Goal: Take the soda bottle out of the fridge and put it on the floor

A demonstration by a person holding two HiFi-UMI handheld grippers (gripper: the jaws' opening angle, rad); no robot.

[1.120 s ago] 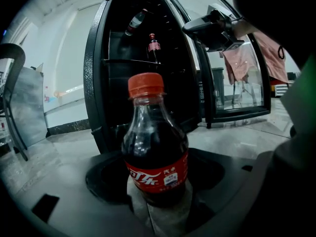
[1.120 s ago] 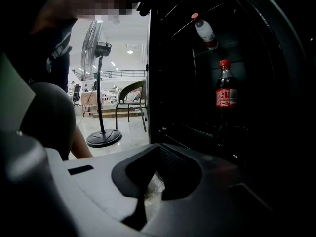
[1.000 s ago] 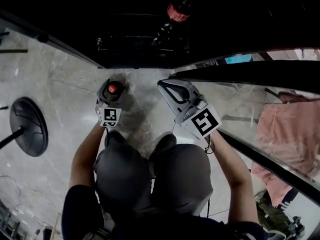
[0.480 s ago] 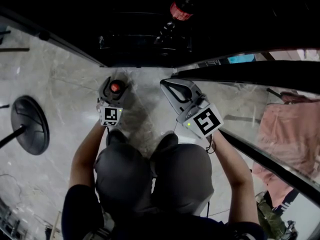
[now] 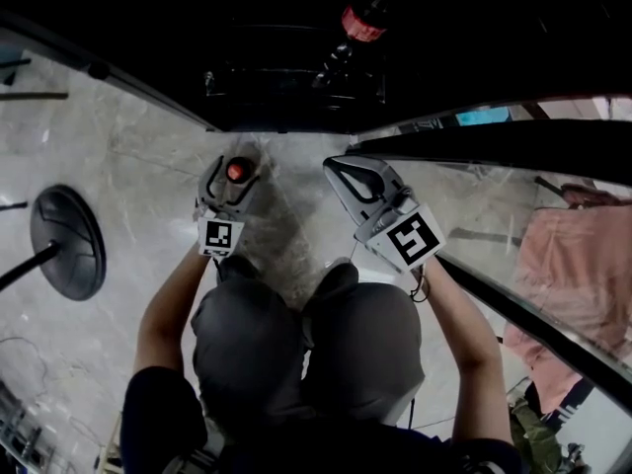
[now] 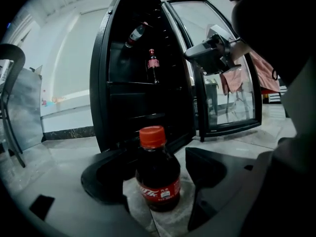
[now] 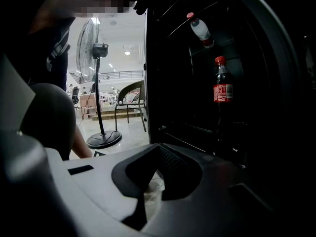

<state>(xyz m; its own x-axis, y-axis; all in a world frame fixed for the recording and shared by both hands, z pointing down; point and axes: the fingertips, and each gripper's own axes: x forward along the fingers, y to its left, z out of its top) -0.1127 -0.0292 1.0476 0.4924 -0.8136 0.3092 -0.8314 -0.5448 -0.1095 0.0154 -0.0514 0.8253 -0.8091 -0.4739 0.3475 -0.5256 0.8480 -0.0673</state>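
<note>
A small cola bottle (image 6: 158,181) with a red cap (image 5: 237,171) stands upright on the marble floor in front of the open fridge (image 5: 296,97). My left gripper (image 5: 236,163) is around it and open. Its jaws have just been opening, and floor shows on both sides between bottle and pads. My right gripper (image 5: 333,167) hovers to the right of the bottle, shut and empty, pointing at the fridge. Inside the fridge a second cola bottle (image 7: 223,90) stands on a shelf, with a tilted bottle (image 7: 200,29) above it.
The fridge's glass door (image 6: 232,107) hangs open to the right. A pedestal fan's round base (image 5: 67,247) rests on the floor at left, and a chair (image 7: 129,100) stands beyond it. A pink cloth (image 5: 578,265) hangs behind the door. My knees are just below the grippers.
The left gripper's jaws have spread away from the bottle and the gripper has lifted a little. The bottle stays standing on the floor. The right gripper has not moved.
</note>
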